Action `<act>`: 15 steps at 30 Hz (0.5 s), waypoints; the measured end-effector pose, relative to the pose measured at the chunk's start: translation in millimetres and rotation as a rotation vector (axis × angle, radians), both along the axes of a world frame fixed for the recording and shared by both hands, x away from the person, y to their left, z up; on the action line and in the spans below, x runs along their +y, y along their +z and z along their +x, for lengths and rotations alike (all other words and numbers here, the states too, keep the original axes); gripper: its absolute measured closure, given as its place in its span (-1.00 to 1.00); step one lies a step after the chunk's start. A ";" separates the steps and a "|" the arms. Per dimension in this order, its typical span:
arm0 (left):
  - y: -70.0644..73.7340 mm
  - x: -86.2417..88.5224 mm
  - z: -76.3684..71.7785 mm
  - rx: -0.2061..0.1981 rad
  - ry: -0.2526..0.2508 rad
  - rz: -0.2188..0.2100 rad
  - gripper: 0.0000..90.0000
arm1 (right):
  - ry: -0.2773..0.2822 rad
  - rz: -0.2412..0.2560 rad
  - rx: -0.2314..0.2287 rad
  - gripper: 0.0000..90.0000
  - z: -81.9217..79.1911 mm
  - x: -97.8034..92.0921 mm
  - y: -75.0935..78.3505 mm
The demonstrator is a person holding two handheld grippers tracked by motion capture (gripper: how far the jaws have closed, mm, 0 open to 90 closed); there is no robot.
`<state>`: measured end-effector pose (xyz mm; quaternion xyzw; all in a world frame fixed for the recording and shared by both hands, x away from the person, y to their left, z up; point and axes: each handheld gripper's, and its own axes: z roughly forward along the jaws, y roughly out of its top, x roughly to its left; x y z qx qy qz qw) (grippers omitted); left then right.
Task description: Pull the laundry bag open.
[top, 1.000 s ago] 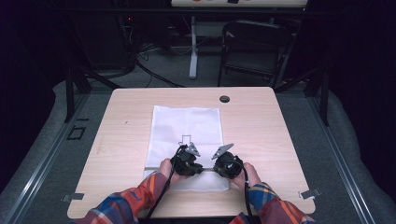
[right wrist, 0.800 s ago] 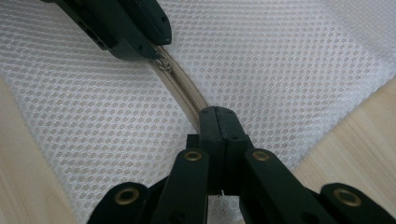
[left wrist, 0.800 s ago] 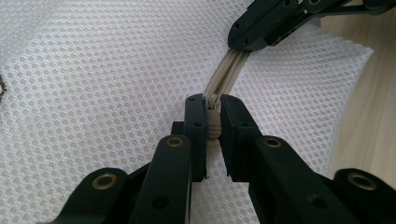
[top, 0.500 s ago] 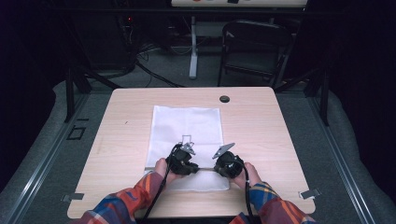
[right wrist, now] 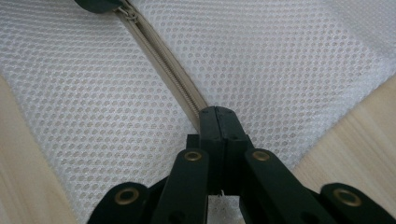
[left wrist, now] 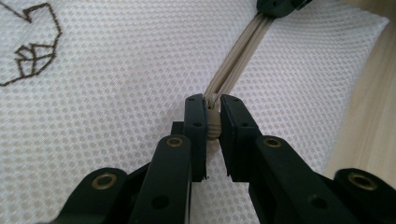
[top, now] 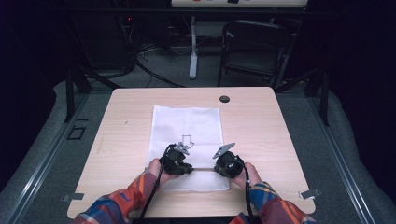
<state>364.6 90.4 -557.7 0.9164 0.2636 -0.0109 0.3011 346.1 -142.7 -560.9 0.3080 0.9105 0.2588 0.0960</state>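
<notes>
White mesh zippered bag [top: 187, 140] lying flat at the near middle of the pale wooden table [top: 280, 140]. The left gripper [left wrist: 212, 109] is clamped on the beige zipper pull [left wrist: 213, 125] — the right gripper [right wrist: 215, 116] is pinched together on the beige zipper tape [right wrist: 163, 70], apparently at its end. Risk: the small pull slips from the jaws, or slack mesh bunches and jams the slider if the anchoring grip yields.

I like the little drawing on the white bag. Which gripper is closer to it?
Left. The left gripper sits just below the drawing on the mesh bag, pinching the zipper. The right gripper is farther off to its right, gripping the zipper's other end.
</notes>
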 end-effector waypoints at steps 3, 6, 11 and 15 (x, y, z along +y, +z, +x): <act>-0.6 5.5 0.7 0.007 0.007 -0.002 0.81 | 0.001 -0.005 0.001 1.00 0.0 0.0 0.3; 0.0 9.5 0.6 0.010 0.009 0.001 0.80 | 0.001 -0.010 0.001 1.00 -0.1 0.1 0.5; 0.6 15.5 0.9 0.015 0.014 0.003 0.80 | 0.004 -0.021 0.004 1.00 0.3 -0.8 1.3; 1.3 19.3 0.9 0.019 0.020 0.007 0.80 | 0.002 -0.027 0.012 1.00 0.8 -2.0 2.1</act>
